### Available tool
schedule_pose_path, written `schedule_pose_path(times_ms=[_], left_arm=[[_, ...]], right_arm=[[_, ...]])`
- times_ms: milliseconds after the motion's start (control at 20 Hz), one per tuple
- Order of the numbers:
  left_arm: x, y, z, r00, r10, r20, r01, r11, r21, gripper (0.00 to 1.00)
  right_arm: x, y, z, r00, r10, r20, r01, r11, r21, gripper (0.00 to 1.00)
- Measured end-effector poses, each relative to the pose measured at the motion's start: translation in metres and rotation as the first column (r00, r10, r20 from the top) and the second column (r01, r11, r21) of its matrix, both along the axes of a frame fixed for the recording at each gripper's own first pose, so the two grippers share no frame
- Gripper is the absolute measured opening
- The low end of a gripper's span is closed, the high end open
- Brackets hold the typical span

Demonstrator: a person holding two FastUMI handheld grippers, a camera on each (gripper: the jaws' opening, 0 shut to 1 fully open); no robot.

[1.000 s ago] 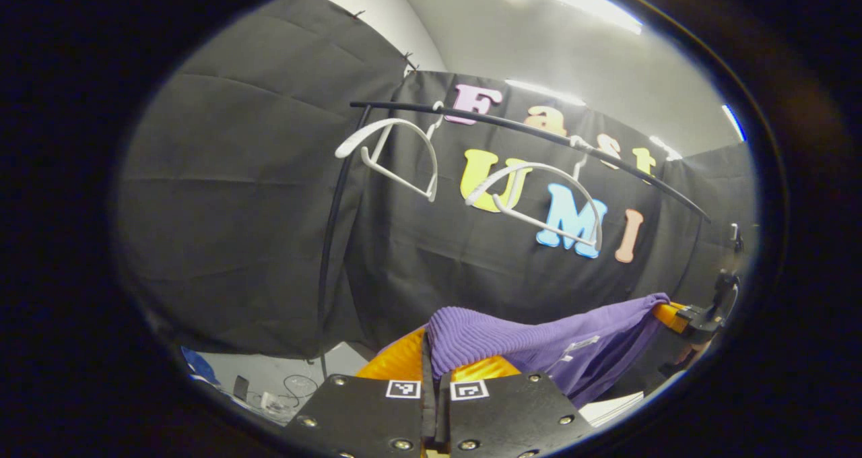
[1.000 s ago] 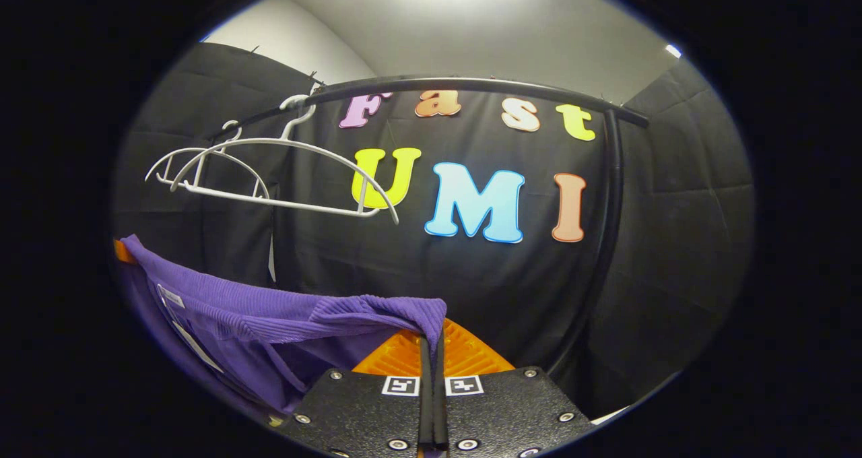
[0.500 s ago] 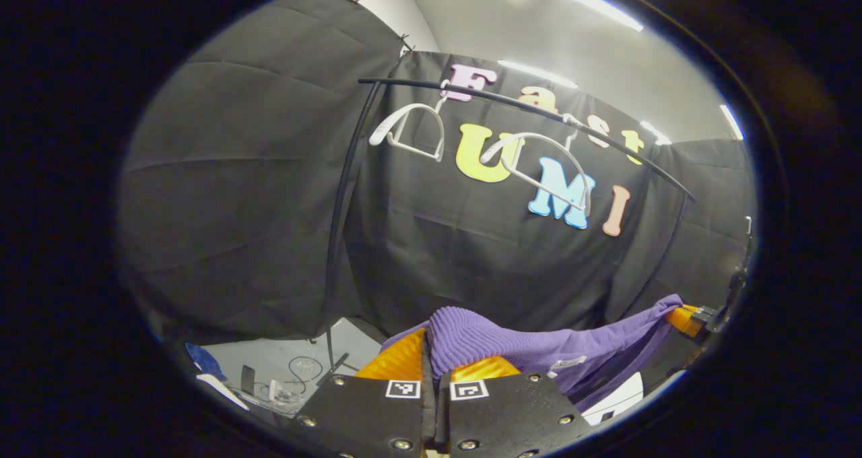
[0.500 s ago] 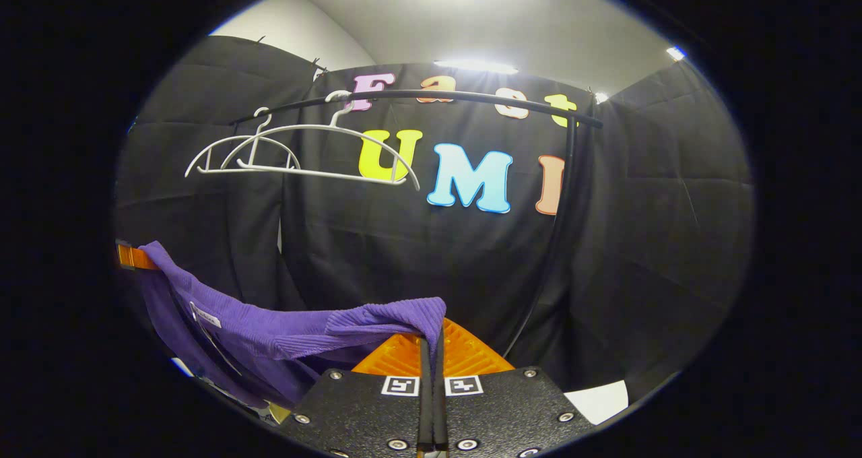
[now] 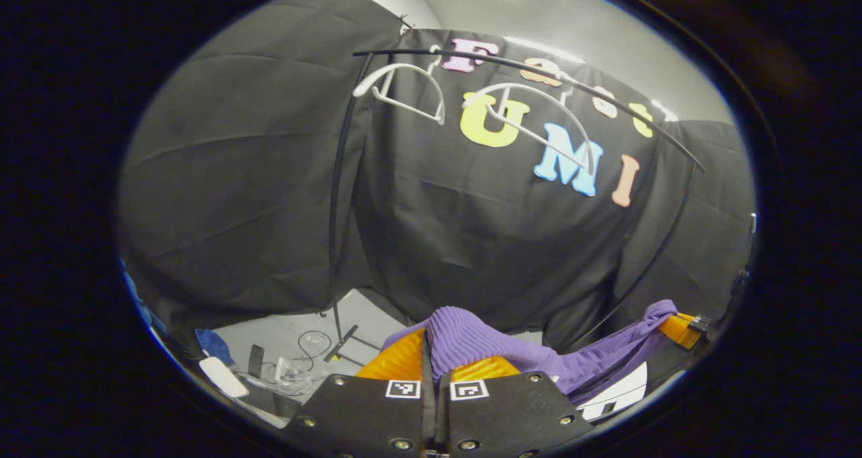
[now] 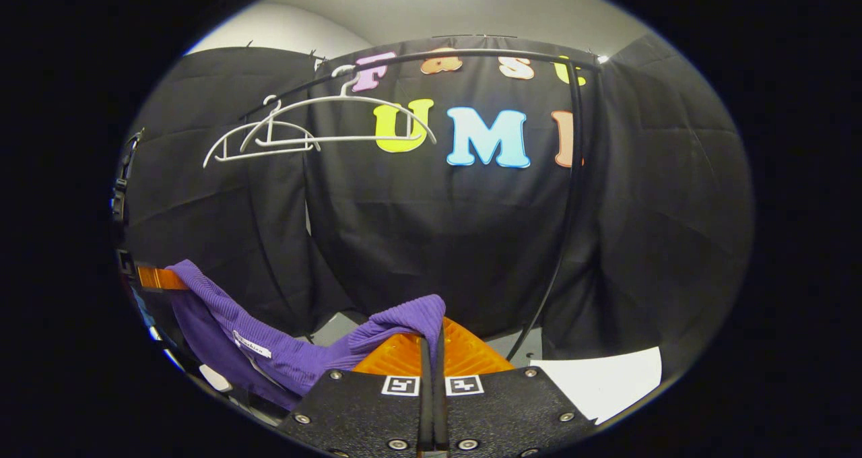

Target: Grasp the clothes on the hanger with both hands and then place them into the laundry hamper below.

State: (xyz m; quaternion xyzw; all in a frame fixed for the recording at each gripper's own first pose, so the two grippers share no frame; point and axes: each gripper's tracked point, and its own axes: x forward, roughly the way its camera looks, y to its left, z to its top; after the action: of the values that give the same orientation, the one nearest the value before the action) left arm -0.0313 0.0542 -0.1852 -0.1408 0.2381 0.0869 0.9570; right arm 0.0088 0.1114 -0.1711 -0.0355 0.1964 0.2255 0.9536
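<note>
A purple ribbed garment [image 5: 485, 343] hangs stretched between my two grippers, off the hangers. My left gripper [image 5: 431, 347] is shut on one shoulder of it. In the left gripper view the cloth runs right to the other gripper [image 5: 680, 329]. My right gripper [image 6: 431, 340] is shut on the garment's other shoulder [image 6: 404, 316]; the cloth sags left toward the left gripper [image 6: 158, 277], with a white label [image 6: 250, 343] showing. Two bare white hangers [image 6: 323, 124] hang on the black rail [image 6: 471, 57] above. A white edge [image 6: 599, 380], maybe the hamper, shows low at the right.
The black rail's upright poles [image 5: 335, 195] [image 6: 572, 195] stand on either side. Cables and small items [image 5: 289, 367] lie on the grey floor at the lower left of the left gripper view. A white edge [image 5: 623, 397] shows below the garment there.
Both grippers have come down with the garment: rail and hangers rose in both views, and more floor and white edge came into sight. The cloth between them sags more.
</note>
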Motion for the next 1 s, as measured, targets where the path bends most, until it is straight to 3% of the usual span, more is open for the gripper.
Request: schedule_pose_path(times_ms=[500,700,1000], left_arm=[[0.041,-0.04,-0.05,0.962,-0.265,-0.067,0.266,0.964,0.004,0.01],[0.053,-0.055,-0.065,0.939,-0.332,-0.092,0.332,0.943,-0.014,0.01],[0.058,-0.061,-0.108,0.892,-0.417,-0.176,0.431,0.901,0.047,0.01]], right_arm=[[-0.033,0.025,-0.057,0.969,-0.155,-0.19,0.16,0.987,0.016,0.0],[-0.026,0.032,-0.071,0.957,-0.194,-0.216,0.197,0.98,-0.011,0.0],[-0.021,0.051,-0.109,0.935,-0.219,-0.278,0.214,0.976,-0.047,0.0]])
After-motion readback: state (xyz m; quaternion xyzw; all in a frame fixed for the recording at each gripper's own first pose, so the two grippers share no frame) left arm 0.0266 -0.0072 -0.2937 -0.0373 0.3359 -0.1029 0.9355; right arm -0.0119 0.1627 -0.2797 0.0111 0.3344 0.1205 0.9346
